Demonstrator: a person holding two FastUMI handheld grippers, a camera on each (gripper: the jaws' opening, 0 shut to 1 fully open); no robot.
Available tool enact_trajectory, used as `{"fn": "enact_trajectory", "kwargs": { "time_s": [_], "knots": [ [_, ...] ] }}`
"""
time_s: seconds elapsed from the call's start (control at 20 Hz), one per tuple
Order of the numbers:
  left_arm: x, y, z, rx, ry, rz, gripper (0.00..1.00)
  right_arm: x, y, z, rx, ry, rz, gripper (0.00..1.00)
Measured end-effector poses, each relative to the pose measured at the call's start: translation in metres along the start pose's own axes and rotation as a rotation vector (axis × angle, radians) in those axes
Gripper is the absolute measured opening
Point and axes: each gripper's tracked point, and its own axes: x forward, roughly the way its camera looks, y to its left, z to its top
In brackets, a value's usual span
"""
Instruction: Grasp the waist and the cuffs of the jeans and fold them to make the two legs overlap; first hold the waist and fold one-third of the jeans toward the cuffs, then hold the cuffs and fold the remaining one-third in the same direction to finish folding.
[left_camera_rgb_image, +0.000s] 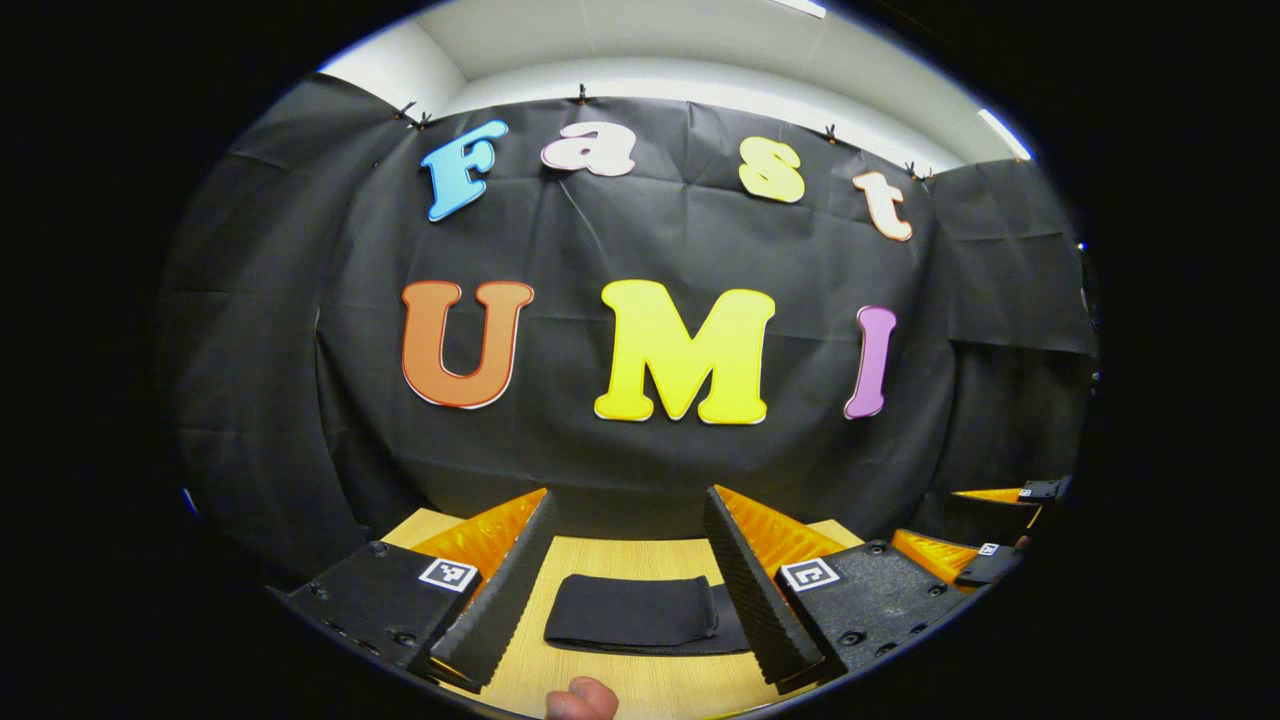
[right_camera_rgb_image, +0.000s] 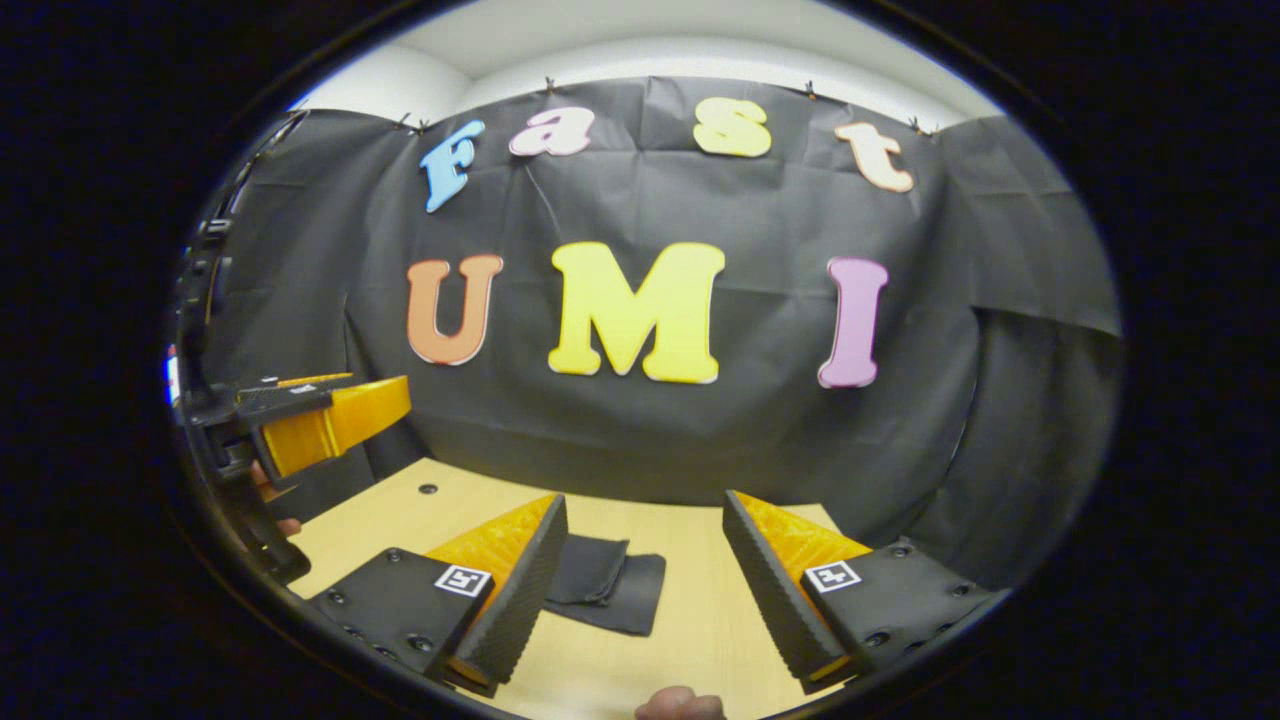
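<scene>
Dark jeans (left_camera_rgb_image: 640, 612) lie folded into a compact rectangle on a light wooden table (left_camera_rgb_image: 640, 560), in front of the booth's black cloth wall (left_camera_rgb_image: 640, 250). In the left gripper view, the left gripper (left_camera_rgb_image: 628, 580) hovers above the table with its two fingers spread wide, the folded jeans lying between and below them, untouched. A fingertip (left_camera_rgb_image: 582, 697) shows at the bottom edge. In the right gripper view, the right gripper (right_camera_rgb_image: 645, 575) also has its fingers spread apart, holding nothing; the jeans (right_camera_rgb_image: 605, 585) lie just beside its left finger. The left gripper (right_camera_rgb_image: 320, 425) appears at far left, raised above the table.
</scene>
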Motion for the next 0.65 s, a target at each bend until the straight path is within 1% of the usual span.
{"fn": "enact_trajectory", "kwargs": {
  "time_s": [0.05,0.1,0.15,0.2,0.25,0.3,0.4,0.45,0.5,0.65],
  "knots": [
    [-0.007,0.005,0.006,0.015,-0.019,0.001,0.94,-0.006,0.007,0.011,0.006,-0.026,-0.022,0.92],
    [-0.016,0.012,0.012,0.041,-0.035,0.011,0.92,-0.011,0.014,0.020,0.010,-0.050,-0.033,0.96],
    [-0.025,0.017,0.018,0.068,-0.051,0.014,0.90,-0.017,0.021,0.030,0.013,-0.073,-0.040,0.93],
    [-0.034,0.018,0.020,0.084,-0.068,0.006,0.88,-0.021,0.026,0.038,0.013,-0.096,-0.046,0.93],
    [-0.040,0.016,0.024,0.092,-0.086,-0.011,0.88,-0.026,0.031,0.046,0.016,-0.117,-0.054,0.93],
    [-0.045,0.017,0.028,0.096,-0.096,-0.014,0.89,-0.031,0.036,0.049,0.018,-0.129,-0.056,0.92],
    [-0.055,0.020,0.031,0.075,-0.107,-0.008,0.88,-0.041,0.053,0.053,0.023,-0.140,-0.030,0.93],
    [-0.060,0.023,0.033,0.054,-0.101,-0.004,0.88,-0.043,0.059,0.055,0.022,-0.144,-0.023,0.96],
    [-0.060,0.030,0.036,0.036,-0.101,0.008,1.00,-0.048,0.061,0.056,0.021,-0.147,-0.021,0.93],
    [-0.068,0.039,0.038,0.008,-0.096,0.009,1.00,-0.051,0.063,0.062,0.025,-0.152,-0.001,0.93]
  ]
}}
